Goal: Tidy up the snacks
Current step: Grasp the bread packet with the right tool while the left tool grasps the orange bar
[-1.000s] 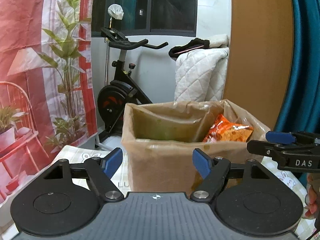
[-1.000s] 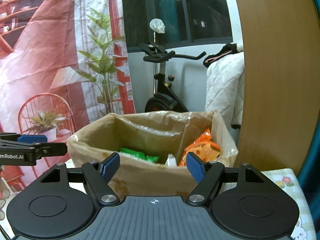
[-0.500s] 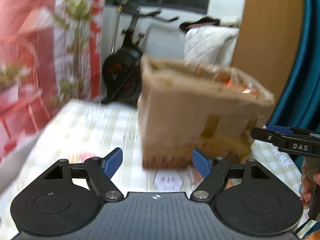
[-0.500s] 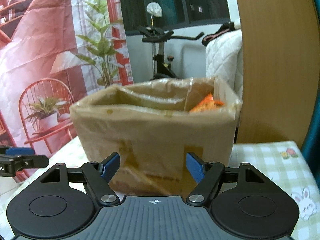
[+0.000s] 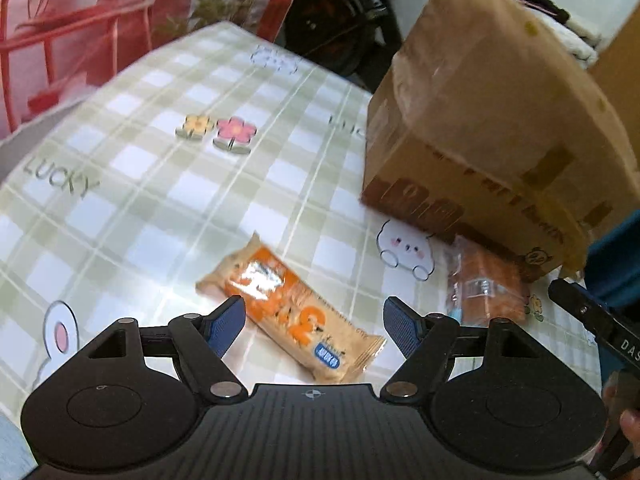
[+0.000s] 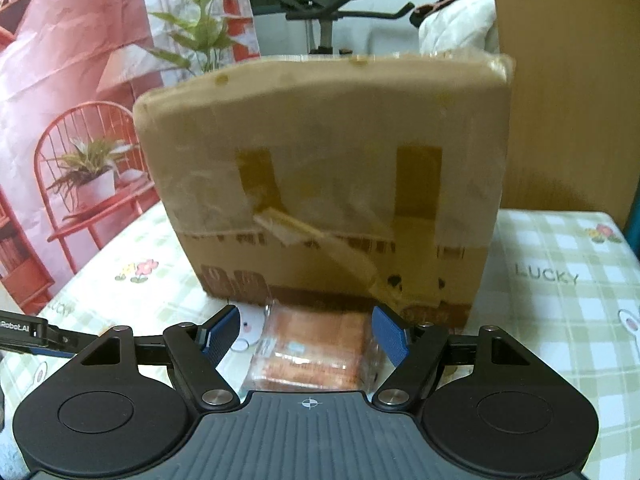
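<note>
Left wrist view: I see my left gripper (image 5: 314,322) pointing down at the table, nearest to the camera.
Left jaws: they stand apart, and neither blue pad touches anything.
Orange bar packet (image 5: 290,308): it lies flat on the tablecloth, diagonal, and its near end falls in the gap between my left fingers in the picture. I cannot tell how high the fingers are above it.
Clear-wrapped snack (image 5: 486,286): it lies to the right of the bar packet, just beside the bottom edge of the box, perhaps touching it.
Right gripper (image 6: 306,330): in the right wrist view its jaws are also apart, nothing pressed between them; one of its black fingers shows at the right edge of the left view.
Clear-wrapped snack, right view: it is in the middle of the gap between my right fingers, on the table, with space on both sides.
Tablecloth (image 5: 168,184): green and white check, with flowers, small animals and the word LUCKY.
Cardboard box (image 6: 328,184): it stands on the table behind the snacks, taped on its front; from here I cannot see inside it.
Behind the table: an exercise bike (image 6: 320,12), a red printed backdrop (image 6: 80,80), and a wooden panel (image 6: 568,80).
</note>
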